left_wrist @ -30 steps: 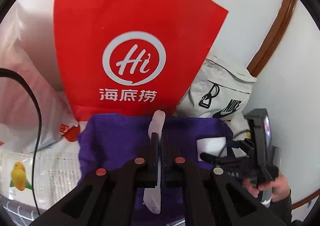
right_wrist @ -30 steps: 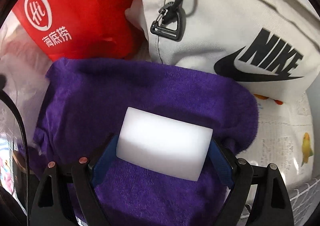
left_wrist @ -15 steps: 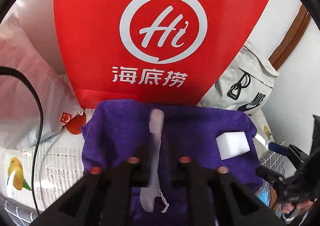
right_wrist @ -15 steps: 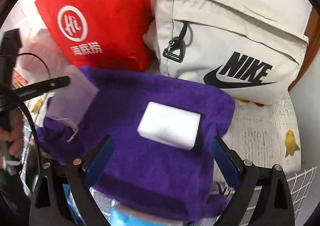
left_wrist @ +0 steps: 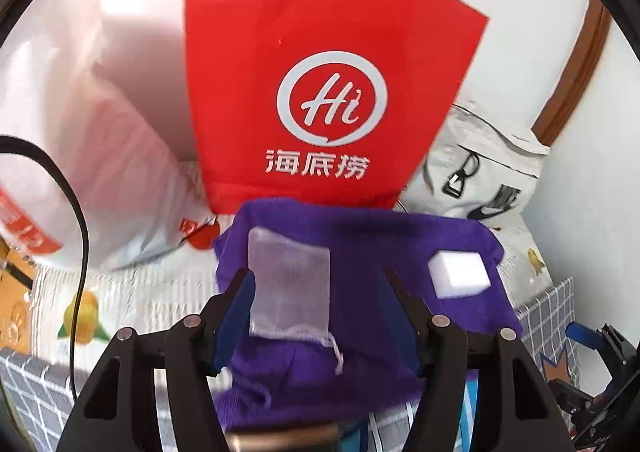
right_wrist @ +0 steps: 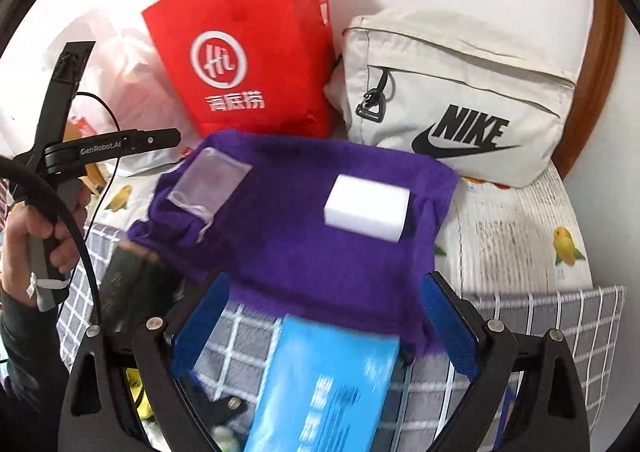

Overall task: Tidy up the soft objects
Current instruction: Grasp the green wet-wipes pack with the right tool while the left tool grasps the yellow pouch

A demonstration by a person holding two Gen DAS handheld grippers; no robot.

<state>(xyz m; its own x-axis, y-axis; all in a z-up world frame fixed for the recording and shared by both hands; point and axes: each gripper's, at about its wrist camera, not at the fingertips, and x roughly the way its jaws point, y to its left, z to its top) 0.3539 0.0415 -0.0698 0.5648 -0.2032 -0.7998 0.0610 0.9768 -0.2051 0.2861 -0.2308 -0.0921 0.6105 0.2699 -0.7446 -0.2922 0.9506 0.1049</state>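
Observation:
A purple towel [left_wrist: 372, 316] lies spread on the bed. A sheer drawstring pouch [left_wrist: 288, 284] rests flat on its left part, and a white sponge block [left_wrist: 460, 274] sits on its right part. My left gripper [left_wrist: 316, 280] hangs over the pouch, its jaws opening, and the pads do not press on the pouch. In the right wrist view the towel [right_wrist: 304, 244], pouch [right_wrist: 208, 180] and sponge [right_wrist: 366, 208] lie ahead. My right gripper [right_wrist: 324, 284] stands open at the towel's near edge, with nothing gripped. The left gripper [right_wrist: 172, 137] shows side-on beside the pouch.
A red paper bag [right_wrist: 240, 64] and a beige Nike bag [right_wrist: 452, 104] stand against the wall behind the towel, with a white plastic bag [left_wrist: 100, 156] to the left. A blue packet [right_wrist: 320, 384] and a dark box [right_wrist: 128, 280] lie near the right gripper. A hand [right_wrist: 28, 236] holds the left gripper's handle.
The left gripper opened and let go of the pouch, which now lies flat on the towel. The right gripper drew back and up from the sponge, leaving it on the towel.

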